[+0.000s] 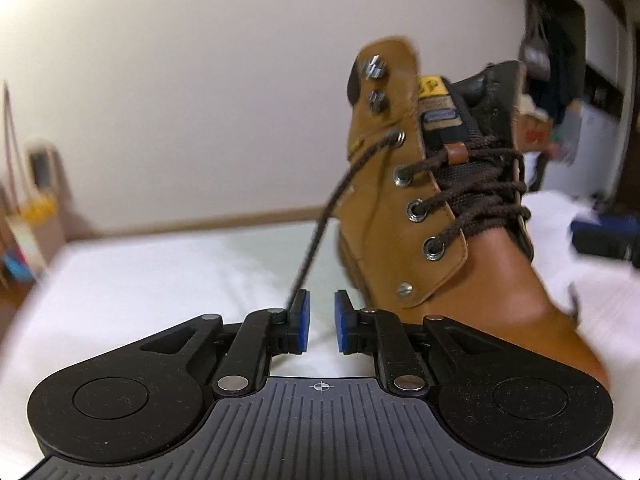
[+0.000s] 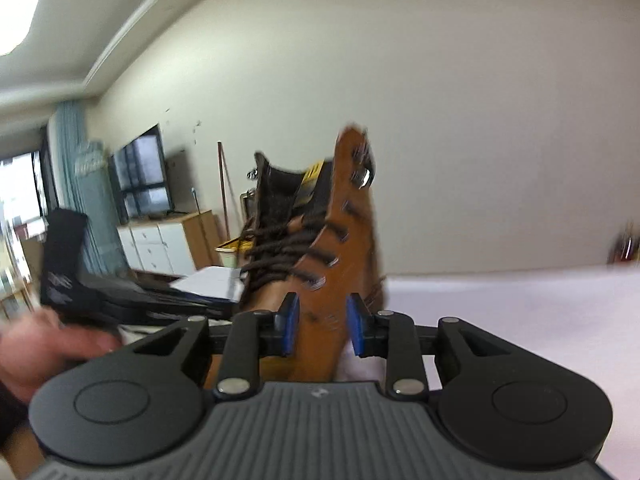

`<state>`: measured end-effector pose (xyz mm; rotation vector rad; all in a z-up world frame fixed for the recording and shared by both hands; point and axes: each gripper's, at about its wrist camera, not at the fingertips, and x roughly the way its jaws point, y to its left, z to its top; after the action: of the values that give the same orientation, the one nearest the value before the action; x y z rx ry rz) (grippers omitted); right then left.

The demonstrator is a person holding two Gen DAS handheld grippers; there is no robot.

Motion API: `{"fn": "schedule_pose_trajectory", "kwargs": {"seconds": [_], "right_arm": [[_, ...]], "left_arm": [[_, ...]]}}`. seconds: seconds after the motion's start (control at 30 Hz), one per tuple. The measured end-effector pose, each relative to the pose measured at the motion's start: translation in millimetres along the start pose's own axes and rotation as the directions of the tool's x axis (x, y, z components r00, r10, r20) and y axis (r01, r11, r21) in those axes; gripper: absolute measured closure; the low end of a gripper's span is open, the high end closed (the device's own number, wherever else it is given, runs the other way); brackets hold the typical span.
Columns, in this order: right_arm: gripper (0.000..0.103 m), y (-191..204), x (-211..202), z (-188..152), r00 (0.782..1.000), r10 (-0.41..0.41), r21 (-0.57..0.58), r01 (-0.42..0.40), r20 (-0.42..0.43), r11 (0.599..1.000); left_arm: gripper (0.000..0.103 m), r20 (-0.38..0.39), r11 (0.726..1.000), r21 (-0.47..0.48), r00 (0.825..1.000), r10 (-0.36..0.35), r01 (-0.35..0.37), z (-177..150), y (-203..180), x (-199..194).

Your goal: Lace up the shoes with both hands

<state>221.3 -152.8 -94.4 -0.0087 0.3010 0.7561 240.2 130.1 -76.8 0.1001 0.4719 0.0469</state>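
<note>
- The tan leather lace-up boot (image 1: 400,208) stands on the white cloth-covered table (image 1: 140,280), tilted, with its toe toward both cameras.
- From its top laced eyelet (image 1: 397,136), the loose end of the dark brown cord lace (image 1: 320,220) runs down and out to the left gripper (image 1: 320,322).
- That strand ends right at the outer edge of the left-hand blue pad (image 1: 303,320), beside it, not in the gap; I cannot tell if it touches.
- The left gripper's fingers stand spread with bare table showing between them, so nothing is pinched.
- The strand's long axis slants from the eyelet toward the near table edge, so I judge the left gripper needs only a small sideways shift to bring the lace between its pads.
- The right gripper (image 2: 323,326) also stands spread, its pads either side of the boot's forepart as seen, apparently in front of it, not pressing.
- The left gripper is the nearer one to the free lace.
- Lower eyelets are already crossed with lace; the two metal hooks (image 1: 374,80) above are bare.
- A person's hand (image 2: 48,348) shows blurred at the left of the right wrist view.
</note>
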Motion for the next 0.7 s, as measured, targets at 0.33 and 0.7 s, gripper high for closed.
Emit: {"fn": "schedule_pose_trajectory", "kwargs": {"seconds": [0.33,0.7], "right_arm": [[0.073,-51.5,3.7,12.0,0.998,0.042,0.049,-0.04,-0.045,0.998],[0.073,-47.1,35.6,20.0,0.995,0.082,0.035,-0.08,-0.06,0.996]], "left_arm": [[0.086,0.046,0.99,0.143,0.999,-0.024,0.017,31.9,-9.1,3.7],[0.085,0.042,0.974,0.225,0.999,0.02,-0.029,25.5,-23.7,37.9]]}}
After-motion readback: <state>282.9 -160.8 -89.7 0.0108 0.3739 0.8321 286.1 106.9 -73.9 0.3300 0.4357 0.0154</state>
